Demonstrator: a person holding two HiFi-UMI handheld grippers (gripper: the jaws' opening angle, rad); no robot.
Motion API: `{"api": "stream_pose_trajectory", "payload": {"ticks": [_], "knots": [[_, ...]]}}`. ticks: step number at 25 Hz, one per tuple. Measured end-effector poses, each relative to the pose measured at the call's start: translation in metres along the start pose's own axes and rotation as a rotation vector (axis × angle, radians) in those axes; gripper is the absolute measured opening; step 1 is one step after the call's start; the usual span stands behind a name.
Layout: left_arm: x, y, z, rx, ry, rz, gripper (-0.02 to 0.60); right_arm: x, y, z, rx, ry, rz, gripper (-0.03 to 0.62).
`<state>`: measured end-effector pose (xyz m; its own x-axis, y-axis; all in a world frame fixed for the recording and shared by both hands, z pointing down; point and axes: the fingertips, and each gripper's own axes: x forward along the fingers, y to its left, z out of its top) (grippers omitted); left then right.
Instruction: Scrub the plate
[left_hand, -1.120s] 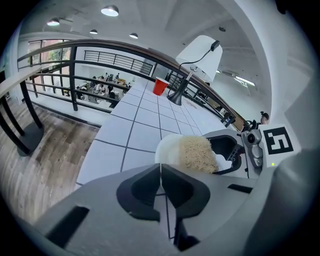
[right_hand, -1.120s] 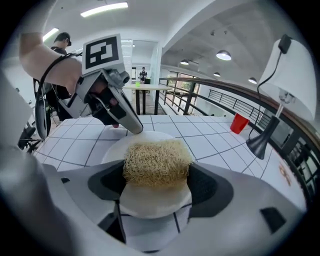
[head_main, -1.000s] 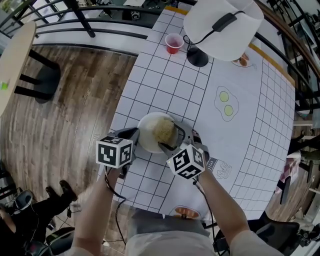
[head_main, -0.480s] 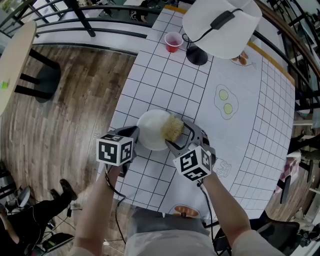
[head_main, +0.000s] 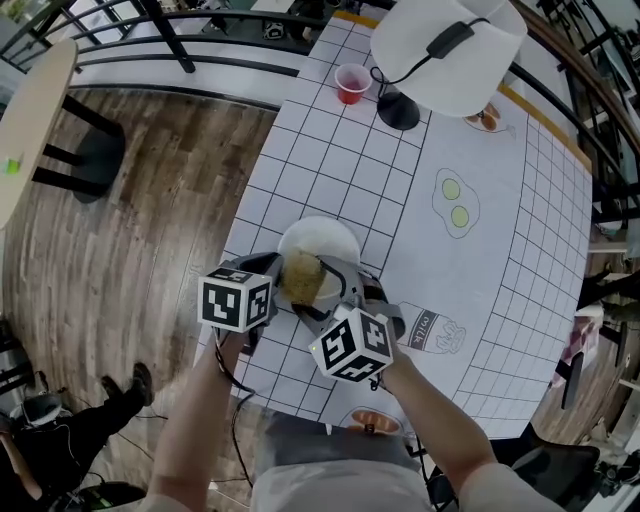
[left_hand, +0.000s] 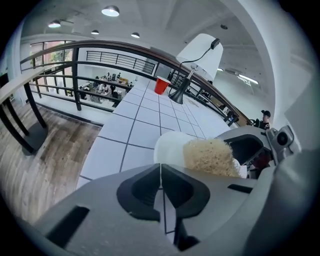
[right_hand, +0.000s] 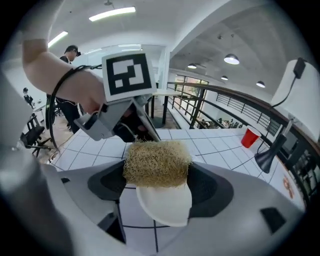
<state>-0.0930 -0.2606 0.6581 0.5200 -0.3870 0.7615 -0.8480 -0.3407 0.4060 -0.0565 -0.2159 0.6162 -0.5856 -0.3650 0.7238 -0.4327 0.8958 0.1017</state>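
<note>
Scrubbing a white plate held by its rim.

The left tongs are clamped on the near rim of the plate, which sits over the near part of the gridded surface; whether it rests on the surface cannot be told. The right tongs are closed on a fibrous scrubber pressed to the plate's face. The plate looks thin, stiff, light and probably slick, so the rim is the sensible hold, and a firm one, lest scrubbing pressure twist it free. Compared with half a second earlier, the scrubber has travelled from the plate's right edge to its near-left part, just beside the left tongs.
</note>
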Motion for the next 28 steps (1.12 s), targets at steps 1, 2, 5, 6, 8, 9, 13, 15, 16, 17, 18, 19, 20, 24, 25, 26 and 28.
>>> {"api": "stream_pose_trajectory", "payload": {"ticks": [1, 2, 5, 6, 8, 9, 13, 15, 16, 17, 18, 19, 20, 24, 25, 26, 28], "knots": [[-0.001, 0.001, 0.000, -0.004, -0.002, 0.001, 0.018, 0.003, 0.002, -0.003, -0.005, 0.017, 0.012, 0.367], [-0.002, 0.001, 0.001, -0.012, -0.005, -0.002, 0.019, 0.006, 0.004, -0.004, -0.004, 0.026, 0.023, 0.367], [0.000, 0.001, -0.001, -0.028, 0.000, -0.001, 0.020, 0.013, 0.006, -0.009, -0.007, 0.041, 0.036, 0.367], [0.000, 0.001, -0.002, -0.032, 0.003, -0.001, 0.020, 0.016, 0.007, -0.011, -0.010, 0.048, 0.036, 0.367], [0.001, 0.000, -0.005, -0.040, 0.005, -0.003, 0.020, 0.021, 0.009, -0.016, -0.003, 0.057, 0.042, 0.367], [0.002, 0.000, -0.006, -0.041, 0.007, -0.003, 0.018, 0.022, 0.010, -0.019, 0.004, 0.059, 0.047, 0.367], [0.004, -0.002, -0.008, -0.025, 0.020, -0.004, 0.020, 0.024, 0.010, -0.024, 0.028, 0.054, 0.052, 0.367], [0.004, -0.002, -0.007, -0.022, 0.018, -0.005, 0.020, 0.024, 0.010, -0.026, 0.039, 0.048, 0.054, 0.367], [0.004, -0.002, -0.006, -0.024, 0.015, -0.006, 0.020, 0.024, 0.010, -0.028, 0.041, 0.047, 0.054, 0.367], [0.005, -0.002, -0.006, -0.026, 0.013, -0.009, 0.020, 0.023, 0.009, -0.030, 0.042, 0.049, 0.054, 0.367], [0.005, -0.003, -0.006, -0.028, 0.012, -0.012, 0.020, 0.021, 0.008, -0.032, 0.043, 0.052, 0.054, 0.367], [0.005, -0.003, -0.007, -0.028, 0.012, -0.015, 0.020, 0.019, 0.007, -0.035, 0.045, 0.056, 0.054, 0.367], [0.005, -0.003, -0.007, -0.027, 0.012, -0.016, 0.020, 0.017, 0.006, -0.037, 0.047, 0.062, 0.054, 0.367], [0.003, -0.002, -0.006, -0.030, 0.010, -0.013, 0.020, 0.007, -0.004, -0.049, 0.067, 0.079, 0.051, 0.367], [0.003, -0.002, -0.006, -0.035, 0.008, -0.014, 0.020, 0.005, -0.008, -0.053, 0.082, 0.080, 0.049, 0.367], [0.003, -0.002, -0.006, -0.039, 0.006, -0.016, 0.020, 0.002, -0.012, -0.057, 0.098, 0.081, 0.047, 0.367], [0.004, -0.003, -0.006, -0.041, 0.005, -0.017, 0.020, -0.003, -0.020, -0.064, 0.121, 0.083, 0.037, 0.367]]}}
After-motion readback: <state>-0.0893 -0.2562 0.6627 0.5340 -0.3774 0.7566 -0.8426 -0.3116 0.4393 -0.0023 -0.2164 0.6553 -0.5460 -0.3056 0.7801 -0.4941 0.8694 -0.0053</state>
